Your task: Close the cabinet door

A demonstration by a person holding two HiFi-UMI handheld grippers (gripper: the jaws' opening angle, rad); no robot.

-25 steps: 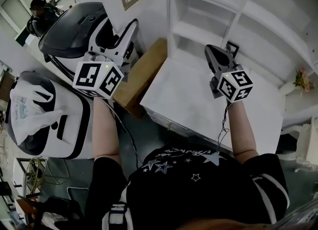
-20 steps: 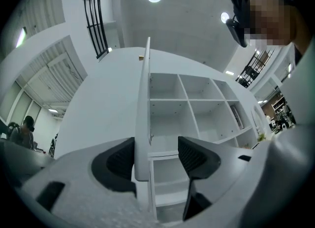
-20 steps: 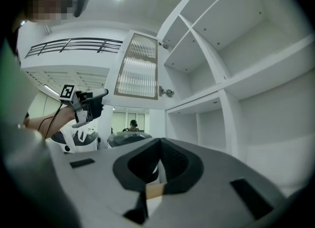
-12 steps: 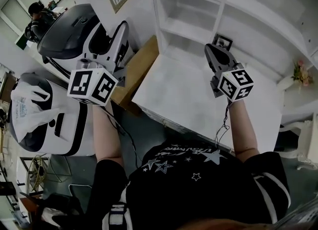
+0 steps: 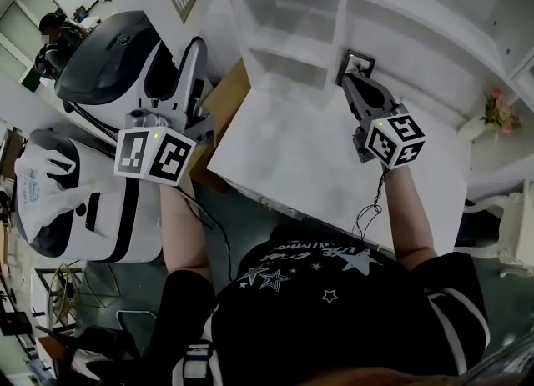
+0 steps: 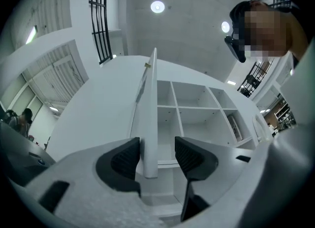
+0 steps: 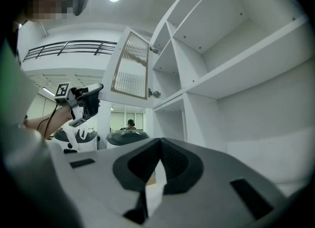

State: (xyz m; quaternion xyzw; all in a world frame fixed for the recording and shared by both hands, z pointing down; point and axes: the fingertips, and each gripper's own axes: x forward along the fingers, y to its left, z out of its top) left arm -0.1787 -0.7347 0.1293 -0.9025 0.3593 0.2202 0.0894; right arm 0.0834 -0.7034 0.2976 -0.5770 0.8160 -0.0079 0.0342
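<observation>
The cabinet door (image 6: 150,104), a white frame with a slatted pane, hangs open to the left of the white shelf cabinet (image 5: 334,9). In the left gripper view I see it edge-on, with its lower edge between the jaws of my left gripper (image 6: 156,155). The left pad lies against the edge and a gap shows before the right pad. These jaws have just been closing. From the right gripper view, the door (image 7: 130,64) stands out from its hinge, with the left gripper (image 7: 96,94) at its lower corner. My right gripper (image 5: 355,84) is shut and empty, pointing at the shelves.
A white counter (image 5: 317,159) runs below the shelves, and a small picture frame (image 5: 356,63) stands in front of the right gripper. Two large black-and-white machines (image 5: 108,51) and a brown box (image 5: 221,101) crowd the left. Flowers (image 5: 498,109) sit at the right. A person (image 5: 50,30) stands far off.
The left gripper and the door have come nearer to the cabinet's left side. The right gripper has drawn up to the picture frame. The whole view has shifted left.
</observation>
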